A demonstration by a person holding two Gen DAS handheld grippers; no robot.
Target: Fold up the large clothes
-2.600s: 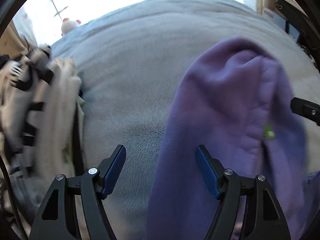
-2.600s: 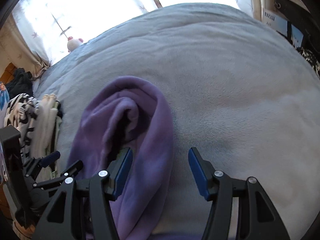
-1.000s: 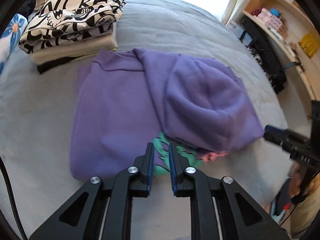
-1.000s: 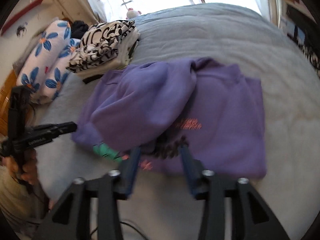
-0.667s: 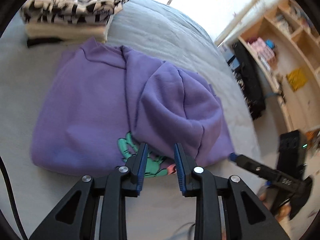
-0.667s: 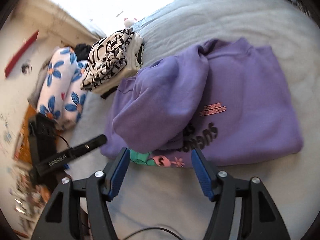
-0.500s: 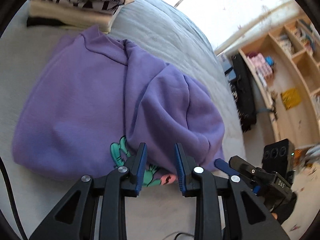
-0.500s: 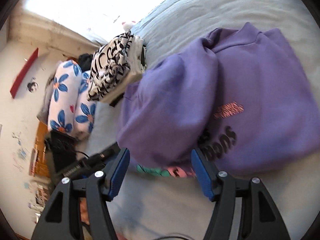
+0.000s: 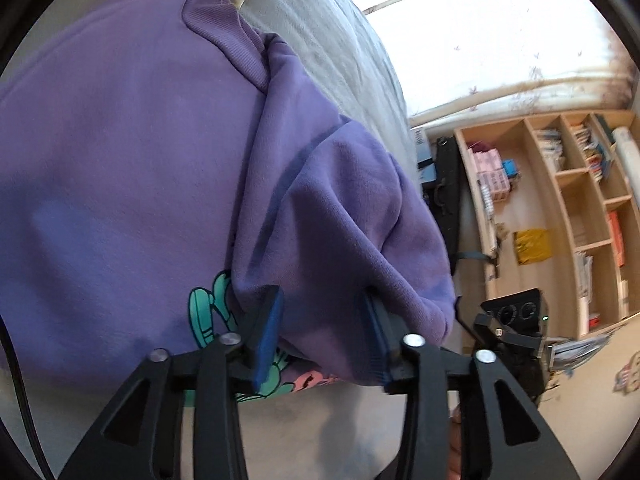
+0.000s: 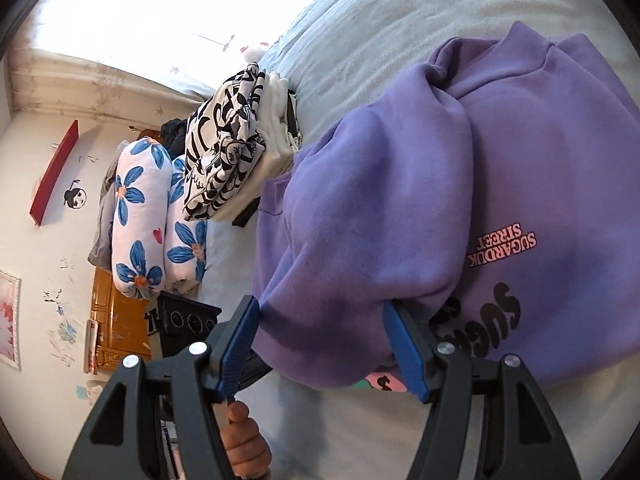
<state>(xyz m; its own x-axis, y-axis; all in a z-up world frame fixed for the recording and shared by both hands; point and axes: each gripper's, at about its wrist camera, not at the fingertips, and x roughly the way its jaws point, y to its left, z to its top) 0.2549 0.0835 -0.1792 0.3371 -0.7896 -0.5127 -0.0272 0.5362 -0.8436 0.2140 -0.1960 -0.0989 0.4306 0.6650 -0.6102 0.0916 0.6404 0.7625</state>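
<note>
Both tools lower at sweatshirt (image 9: 120, 168), bookshelf (image 9: 560, 208) left-only — pillows (image 10: 140, 220) right-only

purple sweatshirt (image 10: 400, 184), blue-flowered pillows (image 10: 140, 216)

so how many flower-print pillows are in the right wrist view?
2. One pillow lies nearest the wall; the second pillow lies beside it, against the folded stack. More may be hidden behind.
</note>
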